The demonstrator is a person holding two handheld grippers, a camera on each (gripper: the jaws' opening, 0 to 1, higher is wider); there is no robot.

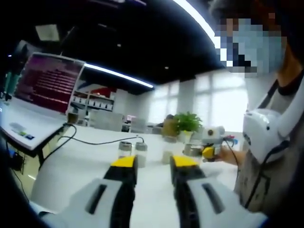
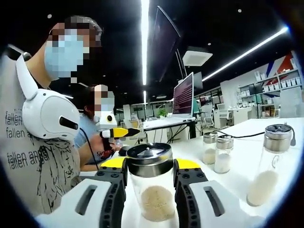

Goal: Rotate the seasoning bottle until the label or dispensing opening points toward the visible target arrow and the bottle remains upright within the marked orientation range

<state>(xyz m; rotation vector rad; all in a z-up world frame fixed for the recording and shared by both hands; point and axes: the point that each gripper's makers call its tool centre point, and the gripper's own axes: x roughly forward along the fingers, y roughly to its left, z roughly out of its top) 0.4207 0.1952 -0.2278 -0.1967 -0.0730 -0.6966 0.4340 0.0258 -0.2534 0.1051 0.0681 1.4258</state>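
The right gripper (image 2: 150, 178) is grasping the seasoning bottle (image 2: 151, 185); its fingers (image 2: 113, 175) are pressing both sides of the glass just under the metal cap. The bottle is standing upright on the white desk (image 2: 247, 156), near the camera. No target arrow is showing, so alignment cannot be confirmed; the rotation is judged as pending or under way. The left gripper (image 1: 154, 166) is hovering released above the desk, with small jars (image 1: 132, 153) standing farther off.
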